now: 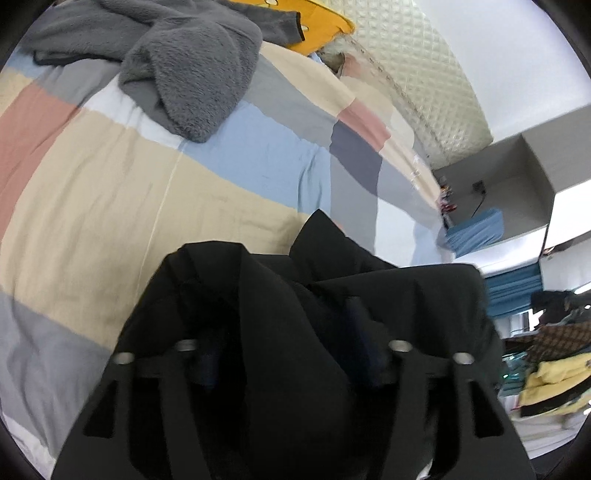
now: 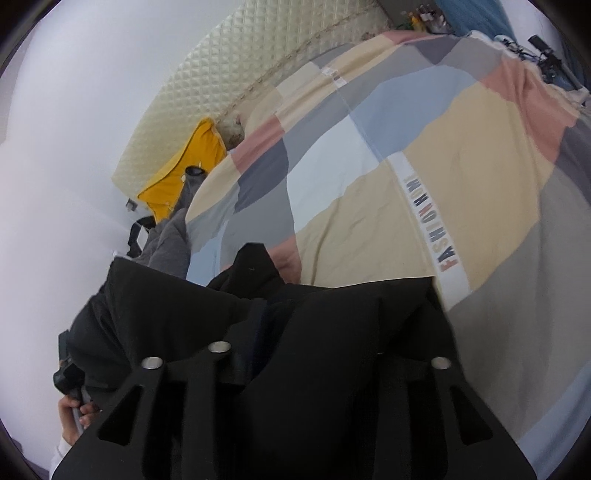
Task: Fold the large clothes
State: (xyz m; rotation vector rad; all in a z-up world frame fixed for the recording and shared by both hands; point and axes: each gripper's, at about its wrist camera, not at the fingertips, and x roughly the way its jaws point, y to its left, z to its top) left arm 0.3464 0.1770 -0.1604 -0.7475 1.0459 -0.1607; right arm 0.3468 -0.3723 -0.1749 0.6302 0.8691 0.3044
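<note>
A black garment (image 1: 295,295) is bunched over my left gripper (image 1: 291,332) and hides its fingertips; the gripper is shut on the cloth and holds it above the bed. In the right wrist view the same black garment (image 2: 314,325) drapes over my right gripper (image 2: 303,332), which is shut on it too. The cloth hangs between both grippers, lifted off the patchwork bedspread (image 1: 110,192), which also shows in the right wrist view (image 2: 424,184).
A grey fleece garment (image 1: 184,70) lies on the far part of the bed, with a yellow pillow (image 1: 321,26) by the quilted headboard (image 1: 417,74). A shelf niche (image 1: 509,192) and a pile of clothes (image 1: 546,376) are at the right. My other hand (image 2: 74,413) shows lower left.
</note>
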